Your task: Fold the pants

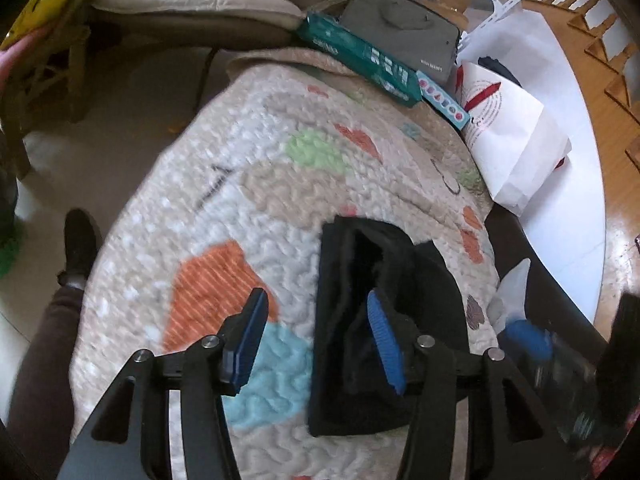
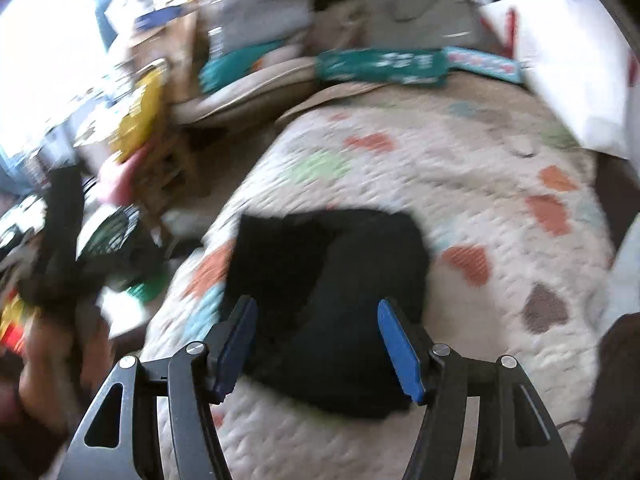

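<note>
Floor and leg: At the far left of the left wrist view I am seeing a person's dark-trousered leg [image 1: 44,344] and black shoe [image 1: 80,244] standing on the pale floor just beside the quilt's edge, likely so both tools are reaching the work from one side.

Quilt: I am working over a cream quilt [image 1: 224,184] with orange, green and blue patches; it is serving as the soft, flat folding surface.

Left gripper: I am holding the left gripper [image 1: 320,340] with its jaws apart and nothing pinched. Its left pad is hanging over bare quilt and its right pad is sitting in front of the pants' left part; I cannot tell whether that pad is touching the cloth.

Pants: The black pants [image 1: 384,320] are lying on the quilt as a compact, thick bundle, near its middle and toward my side. In the left view a layered opening is showing at the bundle's upper edge, so I am judging the fold as largely made, with perhaps tidying left.

Right gripper: In the blurred right wrist view I am keeping the right gripper [image 2: 316,344] spread wide, both blue pads framing the pants [image 2: 328,280] with no cloth caught between them.

Far edge: A teal box [image 1: 360,60], a grey case [image 1: 404,36] and a white paper bag [image 1: 508,136] are sitting along the quilt's far and right rim, well apart from the bundle, leaving the centre free for folding.
</note>
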A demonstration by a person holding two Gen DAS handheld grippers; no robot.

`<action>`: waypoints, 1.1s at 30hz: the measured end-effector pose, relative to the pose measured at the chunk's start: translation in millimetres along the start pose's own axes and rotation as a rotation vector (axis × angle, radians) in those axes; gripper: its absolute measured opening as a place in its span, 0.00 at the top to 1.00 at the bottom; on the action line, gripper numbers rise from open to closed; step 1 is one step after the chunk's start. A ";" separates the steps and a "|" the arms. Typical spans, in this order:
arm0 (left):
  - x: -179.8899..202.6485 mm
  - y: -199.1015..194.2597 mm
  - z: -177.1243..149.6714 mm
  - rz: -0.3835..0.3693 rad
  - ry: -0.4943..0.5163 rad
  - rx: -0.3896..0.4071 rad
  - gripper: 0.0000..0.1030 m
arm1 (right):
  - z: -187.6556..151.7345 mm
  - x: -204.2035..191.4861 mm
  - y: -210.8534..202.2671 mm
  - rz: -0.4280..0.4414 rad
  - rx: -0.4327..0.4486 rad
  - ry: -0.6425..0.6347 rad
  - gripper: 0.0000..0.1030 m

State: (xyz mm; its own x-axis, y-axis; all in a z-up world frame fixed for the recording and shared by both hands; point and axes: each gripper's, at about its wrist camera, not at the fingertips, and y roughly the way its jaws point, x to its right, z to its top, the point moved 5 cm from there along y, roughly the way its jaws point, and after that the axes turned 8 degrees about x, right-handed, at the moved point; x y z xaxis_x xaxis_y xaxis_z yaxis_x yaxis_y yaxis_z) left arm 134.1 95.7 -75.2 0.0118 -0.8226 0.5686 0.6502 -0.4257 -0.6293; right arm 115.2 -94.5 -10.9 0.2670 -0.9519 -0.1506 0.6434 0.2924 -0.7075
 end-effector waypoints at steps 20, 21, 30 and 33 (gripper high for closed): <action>-47.5 5.8 -40.9 -0.002 -0.074 0.089 0.51 | 47.7 -25.9 175.5 -0.192 -0.350 -0.149 0.12; -48.1 3.3 -40.2 -0.001 -0.071 0.097 0.51 | 57.6 -23.5 162.2 -0.170 -0.290 -0.141 0.12; -36.3 1.1 -42.8 -0.022 -0.035 0.099 0.50 | 7.5 18.1 39.6 -0.220 -0.089 -0.122 0.12; -38.7 -6.5 -47.7 -0.007 -0.050 0.103 0.47 | -27.5 25.8 19.2 -0.247 -0.058 -0.103 0.12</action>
State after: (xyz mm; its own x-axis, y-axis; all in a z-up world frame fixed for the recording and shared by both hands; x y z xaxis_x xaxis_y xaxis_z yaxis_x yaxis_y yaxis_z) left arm 93.2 112.3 -118.3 0.0429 -0.7989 0.5999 0.7247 -0.3884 -0.5691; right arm 114.7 -116.0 -47.4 0.1801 -0.9785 0.1006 0.6566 0.0434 -0.7530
